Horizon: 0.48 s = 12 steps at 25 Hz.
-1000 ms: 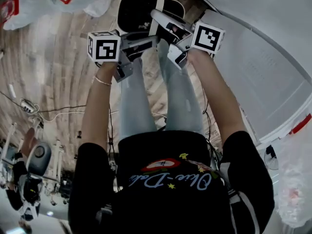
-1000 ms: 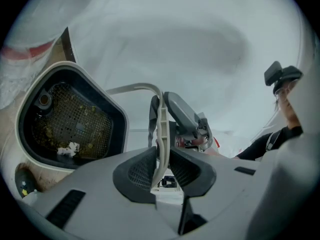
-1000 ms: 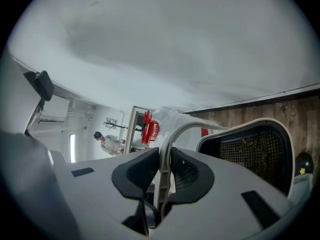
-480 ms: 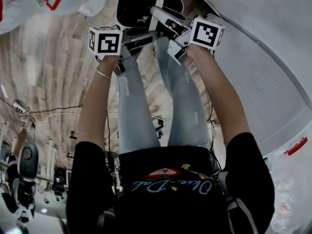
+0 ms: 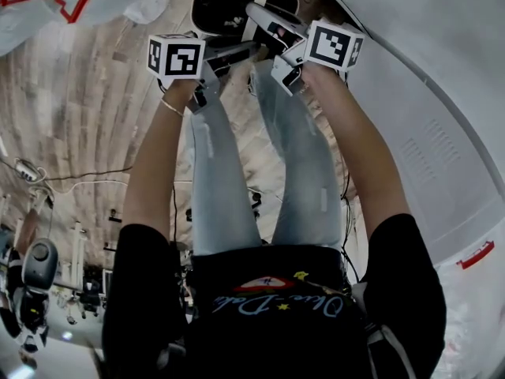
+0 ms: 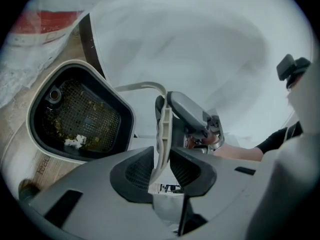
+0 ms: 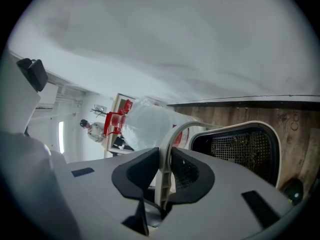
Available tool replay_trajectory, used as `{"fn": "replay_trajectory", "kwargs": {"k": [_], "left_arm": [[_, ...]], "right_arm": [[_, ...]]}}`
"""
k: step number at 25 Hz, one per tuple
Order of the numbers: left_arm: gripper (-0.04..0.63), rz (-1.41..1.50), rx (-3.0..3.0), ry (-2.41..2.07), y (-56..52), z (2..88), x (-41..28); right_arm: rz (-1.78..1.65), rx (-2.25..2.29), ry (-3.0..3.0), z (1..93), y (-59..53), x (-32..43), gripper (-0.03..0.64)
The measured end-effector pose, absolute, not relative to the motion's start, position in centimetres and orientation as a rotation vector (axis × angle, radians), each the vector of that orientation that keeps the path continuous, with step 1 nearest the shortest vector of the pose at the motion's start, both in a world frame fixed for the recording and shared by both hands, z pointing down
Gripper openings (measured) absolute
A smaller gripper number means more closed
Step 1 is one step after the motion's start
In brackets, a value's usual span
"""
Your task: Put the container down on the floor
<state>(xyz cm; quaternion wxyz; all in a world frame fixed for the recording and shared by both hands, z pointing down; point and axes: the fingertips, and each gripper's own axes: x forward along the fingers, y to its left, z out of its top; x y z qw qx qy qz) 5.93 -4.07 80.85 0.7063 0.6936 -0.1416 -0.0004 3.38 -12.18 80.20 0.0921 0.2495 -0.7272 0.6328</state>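
Container (image 5: pixel 225 2) hangs low over the plank floor (image 5: pixel 87 101), ahead of the person's feet; whether it touches the floor is unclear. Left gripper (image 6: pixel 161 159) and right gripper (image 7: pixel 165 164) each pinch its white handle (image 6: pixel 164 124).

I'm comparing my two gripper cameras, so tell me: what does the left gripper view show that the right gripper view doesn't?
Only the left gripper view shows the right gripper clamped on the handle farther along, with a forearm behind it. Only the right gripper view shows a person far off in the background. Both views show that white handle gripped between their own gripper's jaws, the container with its dark mesh inside, and the wooden floor.
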Motion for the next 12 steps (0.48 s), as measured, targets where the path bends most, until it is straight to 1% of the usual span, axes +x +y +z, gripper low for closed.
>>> {"fn": "replay_trajectory", "kwargs": {"k": [12], "left_arm": [[0.087, 0.063, 1.529, -0.394, -3.6, 85.8, 5.7]], "right_arm": [[1.862, 0.774, -2.052, 85.3, -11.7, 3.4, 0.052]]}}
